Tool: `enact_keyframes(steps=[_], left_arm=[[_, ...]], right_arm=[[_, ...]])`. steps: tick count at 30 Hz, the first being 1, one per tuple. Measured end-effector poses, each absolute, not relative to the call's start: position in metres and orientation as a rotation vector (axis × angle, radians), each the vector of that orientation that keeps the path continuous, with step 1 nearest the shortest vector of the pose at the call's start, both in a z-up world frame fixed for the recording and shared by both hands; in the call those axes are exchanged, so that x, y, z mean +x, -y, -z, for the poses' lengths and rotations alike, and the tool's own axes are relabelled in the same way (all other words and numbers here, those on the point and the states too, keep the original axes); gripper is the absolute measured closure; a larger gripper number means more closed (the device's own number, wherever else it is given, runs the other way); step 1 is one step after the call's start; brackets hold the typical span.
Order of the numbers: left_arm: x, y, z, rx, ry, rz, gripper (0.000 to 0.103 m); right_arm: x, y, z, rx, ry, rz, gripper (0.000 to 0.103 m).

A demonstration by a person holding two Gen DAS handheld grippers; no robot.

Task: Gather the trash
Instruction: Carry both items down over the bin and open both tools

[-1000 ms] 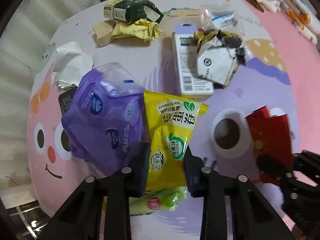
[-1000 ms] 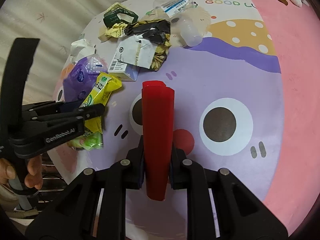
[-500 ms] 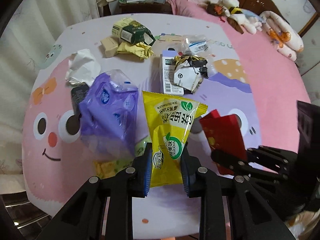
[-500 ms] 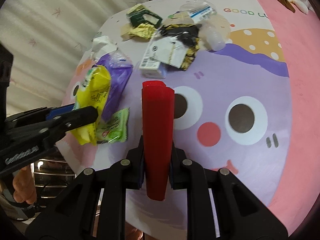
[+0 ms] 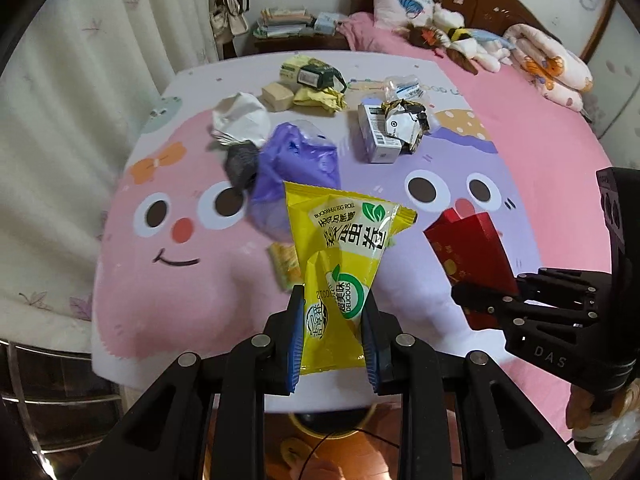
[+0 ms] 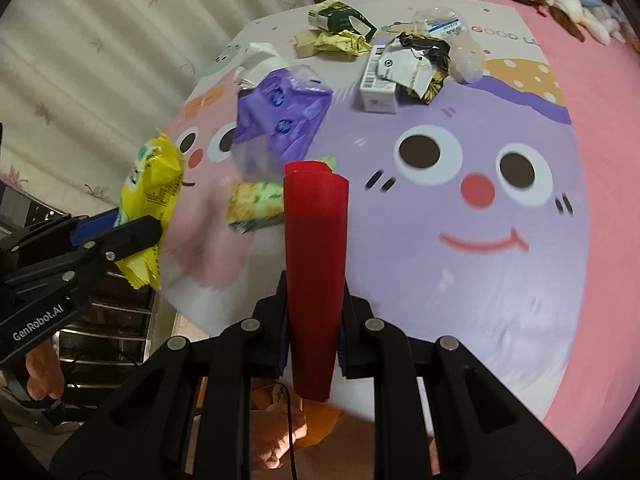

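While our left hand-held gripper [image 5: 331, 334] pinches the yellow snack packet [image 5: 343, 264], our right hand-held gripper [image 6: 313, 334] clamps the red envelope [image 6: 314, 256] — both above the bed [image 6: 500, 280].

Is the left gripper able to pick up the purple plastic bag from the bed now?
Probably not yet. The left gripper is shut on the yellow snack packet, so its jaws are full. The purple plastic bag itself lies uncovered on top.

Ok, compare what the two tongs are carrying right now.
The left tongs hold a yellow snack wrapper, printed and crinkly. The right tongs hold a red envelope, mostly plain red and smooth. The wrapper flares wide above its pads; the envelope stays a narrow strip. Both are clamped and lifted off the cartoon blanket.
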State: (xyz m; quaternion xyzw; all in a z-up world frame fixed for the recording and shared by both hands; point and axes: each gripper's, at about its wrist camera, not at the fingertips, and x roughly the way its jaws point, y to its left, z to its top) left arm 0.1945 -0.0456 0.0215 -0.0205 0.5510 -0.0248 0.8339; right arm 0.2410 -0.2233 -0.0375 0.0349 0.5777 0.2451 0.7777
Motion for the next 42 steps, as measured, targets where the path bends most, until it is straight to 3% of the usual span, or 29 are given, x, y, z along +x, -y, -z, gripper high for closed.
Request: enact_keyframes(steps=[9, 23, 36, 42], left_arm=[[0.081, -0.020, -0.040, 0.022, -1.104, 0.111, 0.078], [-0.009, -0.072, 0.013, 0.012, -1.204, 0.201, 0.078], [-0.021, -0.024, 0.120, 0.015, -1.332, 0.234, 0.078], [-0.016, -0.007, 0.186, 0.025, -1.356, 0.190, 0.078]], right_arm=[[0.130, 0.170, 0.034, 0.097, -1.255, -0.429, 0.088], [0.013, 0.125, 0.057, 0.086, -1.296, -0.311, 0.088], [-0.020, 0.150, 0.159, 0.135, -1.456, -0.222, 0.088], [-0.018, 0.159, 0.236, 0.140, -1.514, -0.218, 0.088]])
